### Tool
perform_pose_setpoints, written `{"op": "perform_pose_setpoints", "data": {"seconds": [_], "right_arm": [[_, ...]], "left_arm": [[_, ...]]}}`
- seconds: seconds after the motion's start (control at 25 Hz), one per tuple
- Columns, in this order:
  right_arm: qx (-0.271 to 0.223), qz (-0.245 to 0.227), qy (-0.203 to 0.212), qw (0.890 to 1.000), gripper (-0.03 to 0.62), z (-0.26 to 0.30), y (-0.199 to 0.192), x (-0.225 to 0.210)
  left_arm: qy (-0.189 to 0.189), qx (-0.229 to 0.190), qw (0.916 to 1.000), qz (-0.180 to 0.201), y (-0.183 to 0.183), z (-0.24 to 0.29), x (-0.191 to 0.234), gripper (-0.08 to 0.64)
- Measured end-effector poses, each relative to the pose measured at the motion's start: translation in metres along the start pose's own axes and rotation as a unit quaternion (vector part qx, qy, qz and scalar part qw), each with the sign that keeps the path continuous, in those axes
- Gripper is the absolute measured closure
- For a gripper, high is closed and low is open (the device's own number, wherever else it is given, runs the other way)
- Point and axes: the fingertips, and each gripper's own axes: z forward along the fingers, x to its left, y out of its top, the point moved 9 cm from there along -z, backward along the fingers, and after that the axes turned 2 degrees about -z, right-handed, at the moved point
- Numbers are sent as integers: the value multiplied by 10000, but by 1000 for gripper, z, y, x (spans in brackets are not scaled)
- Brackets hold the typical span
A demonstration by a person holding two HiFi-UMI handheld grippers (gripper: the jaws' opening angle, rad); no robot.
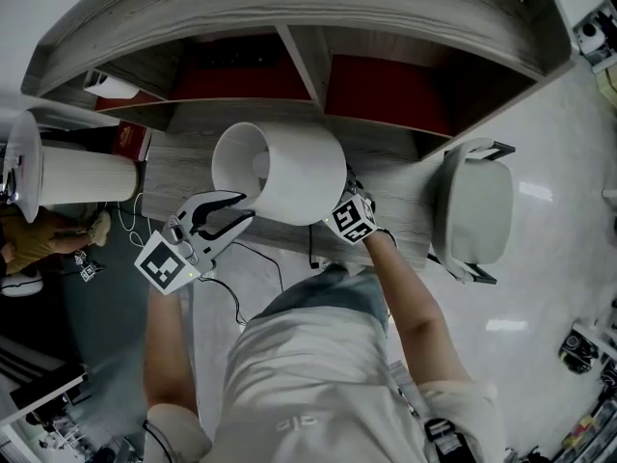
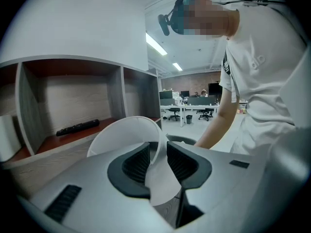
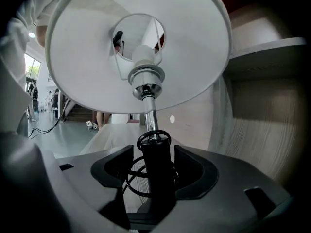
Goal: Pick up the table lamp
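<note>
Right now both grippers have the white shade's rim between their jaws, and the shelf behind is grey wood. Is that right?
Not quite. Only the left gripper has the shade rim between its jaws. The right gripper has the black stem between its jaws, below the shade, as the right gripper view shows. The shelf behind is grey wood.

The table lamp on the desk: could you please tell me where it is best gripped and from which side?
Take the black stem below the chrome tube, coming in from the desk's front edge, underneath the shade. The stem is slim, round and rigid, so fingers close on it well; the shade is wide, thin-walled and may dent. The right gripper stands open around the stem.
</note>
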Motion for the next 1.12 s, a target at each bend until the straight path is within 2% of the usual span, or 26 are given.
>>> {"op": "perform_pose_setpoints", "data": {"seconds": [0.24,0.36,0.92,1.12], "right_arm": [[263,-374,-64,9989,323,8,0,-1],[354,-487,-141,9981,407,9,0,-3],[851,-791,420,9923,416,19,9,-8],[1144,-816,645,9880,416,23,11,-10]], "left_arm": [[65,-1,10000,25,-2,-2,2,437],[122,-26,9999,0,-3,-1,2,445],[431,-274,9982,-299,-6,-5,3,462],[499,-523,9974,-77,-13,-9,7,463]]}}
